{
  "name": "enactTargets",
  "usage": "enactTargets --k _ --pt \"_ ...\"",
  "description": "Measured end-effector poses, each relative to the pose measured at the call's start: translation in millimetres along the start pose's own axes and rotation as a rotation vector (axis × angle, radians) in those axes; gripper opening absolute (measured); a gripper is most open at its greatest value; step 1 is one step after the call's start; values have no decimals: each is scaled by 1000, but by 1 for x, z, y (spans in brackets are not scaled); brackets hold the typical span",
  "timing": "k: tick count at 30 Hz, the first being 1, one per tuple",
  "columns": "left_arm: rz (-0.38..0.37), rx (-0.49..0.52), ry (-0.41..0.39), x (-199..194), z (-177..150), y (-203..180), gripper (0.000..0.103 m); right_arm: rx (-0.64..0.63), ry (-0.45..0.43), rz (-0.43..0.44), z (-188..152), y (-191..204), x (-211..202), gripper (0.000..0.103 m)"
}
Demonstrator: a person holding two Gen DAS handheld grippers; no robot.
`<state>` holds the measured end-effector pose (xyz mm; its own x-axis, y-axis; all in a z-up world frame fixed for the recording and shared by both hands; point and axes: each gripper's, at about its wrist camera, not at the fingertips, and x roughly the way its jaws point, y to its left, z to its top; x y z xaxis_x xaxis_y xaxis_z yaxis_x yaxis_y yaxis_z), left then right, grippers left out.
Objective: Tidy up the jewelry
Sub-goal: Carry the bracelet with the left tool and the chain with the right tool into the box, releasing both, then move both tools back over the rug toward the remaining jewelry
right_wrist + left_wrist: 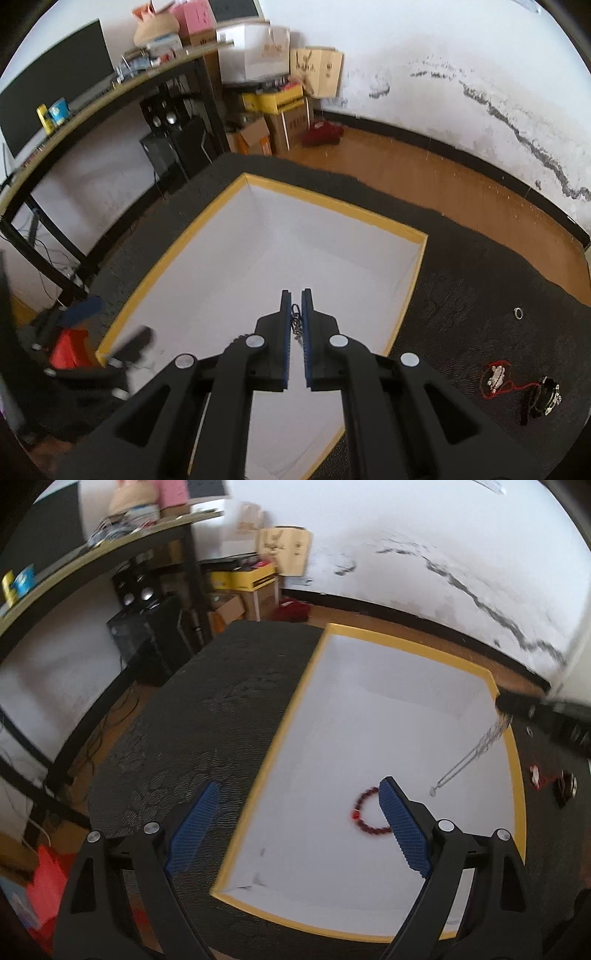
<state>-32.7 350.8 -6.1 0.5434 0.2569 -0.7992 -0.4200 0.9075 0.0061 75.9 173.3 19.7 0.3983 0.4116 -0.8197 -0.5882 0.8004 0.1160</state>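
A white box with a yellow rim (291, 705) (177, 243) sits on a dark mat. A dark red bead bracelet (364, 814) lies on the box floor, by my left gripper's right finger. My left gripper (295, 808) is open and empty above the box's left rim. My right gripper (295, 306) is shut on a thin silver chain (295, 321) and holds it over the box. In the left wrist view the chain (465, 760) hangs down into the box from the right gripper at the right edge.
On the mat right of the box lie a small ring (519, 313), a red-corded piece (496, 376) and a black piece (543, 400). A desk (110, 92) with clutter stands to the left. Cardboard boxes (280, 107) stand by the far wall.
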Motion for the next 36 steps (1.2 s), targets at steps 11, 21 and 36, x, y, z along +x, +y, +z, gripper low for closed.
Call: enactTargets --k 11,21,36 --pt "-7 -62 -7 -2 5 18 86 -4 190 -40 -4 1 70 6" --pt "-10 -86 -24 -5 7 21 86 -44 151 -69 -7 4 54 96" --pt "-155 39 -85 -24 12 -88 95 88 -196 -349 -119 -108 -90 96"
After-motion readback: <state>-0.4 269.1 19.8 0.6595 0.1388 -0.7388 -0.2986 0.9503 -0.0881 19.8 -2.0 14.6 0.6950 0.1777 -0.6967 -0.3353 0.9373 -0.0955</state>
